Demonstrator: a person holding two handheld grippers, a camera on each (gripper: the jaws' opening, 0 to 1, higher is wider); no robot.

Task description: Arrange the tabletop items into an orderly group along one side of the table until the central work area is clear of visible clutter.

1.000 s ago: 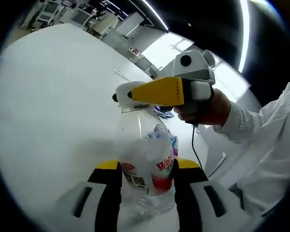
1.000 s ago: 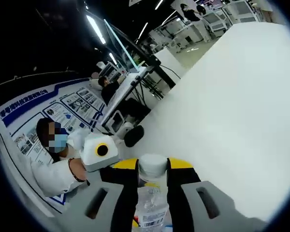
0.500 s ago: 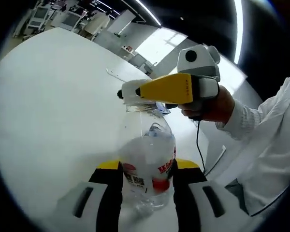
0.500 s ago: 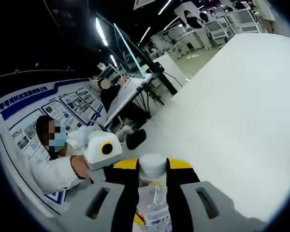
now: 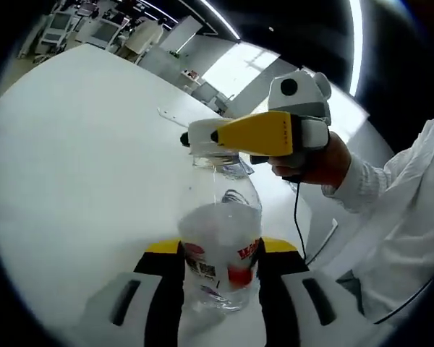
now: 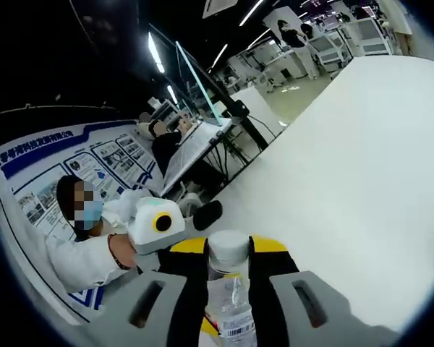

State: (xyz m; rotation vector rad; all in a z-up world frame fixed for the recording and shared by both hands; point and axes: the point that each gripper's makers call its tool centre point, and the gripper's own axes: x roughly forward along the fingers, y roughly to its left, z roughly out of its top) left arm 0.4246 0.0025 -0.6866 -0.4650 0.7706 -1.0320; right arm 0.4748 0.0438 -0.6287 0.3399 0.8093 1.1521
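Note:
A clear plastic bottle with a red and white label stands upright on the white table, and my left gripper is shut on its lower body. My right gripper, yellow and white, comes in from the right and is shut on the bottle's top. In the right gripper view the white cap sits clamped between my right gripper, with the clear bottle below it. A hand holds the left gripper at the left of that view.
A small flat item lies far out on the table and a crumpled bluish thing sits behind the bottle. A white sleeve and a black cable are at the right. The table stretches away; desks and seated people lie beyond its edge.
Both cameras shifted slightly. The right gripper stays clamped on the bottle's top and the left on its body; nothing was let go.

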